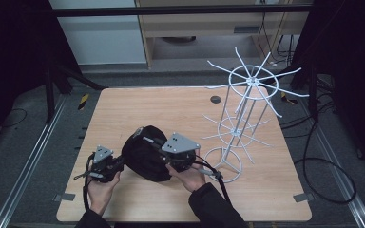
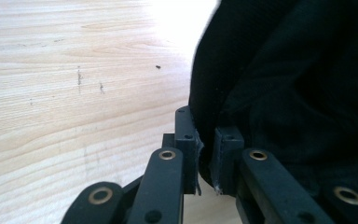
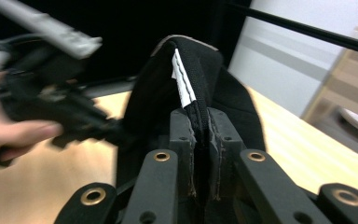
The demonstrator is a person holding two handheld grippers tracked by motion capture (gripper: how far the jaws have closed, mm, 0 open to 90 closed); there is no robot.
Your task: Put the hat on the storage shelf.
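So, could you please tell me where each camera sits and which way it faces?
High view: above the person's side, looking forward and down on the table, rack and black cap; both hands and tongs show.
Left gripper view: on the left tongs, looking along the tabletop; its jaws pinch the cap's edge.
Right gripper view: on the right tongs, facing the left hand; its jaws clamp the cap's band.
Shared: all three show the cap.

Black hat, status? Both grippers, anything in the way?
Left gripper shut on black hat edge. Right gripper shut on its band. White wire rack stands right, apart.
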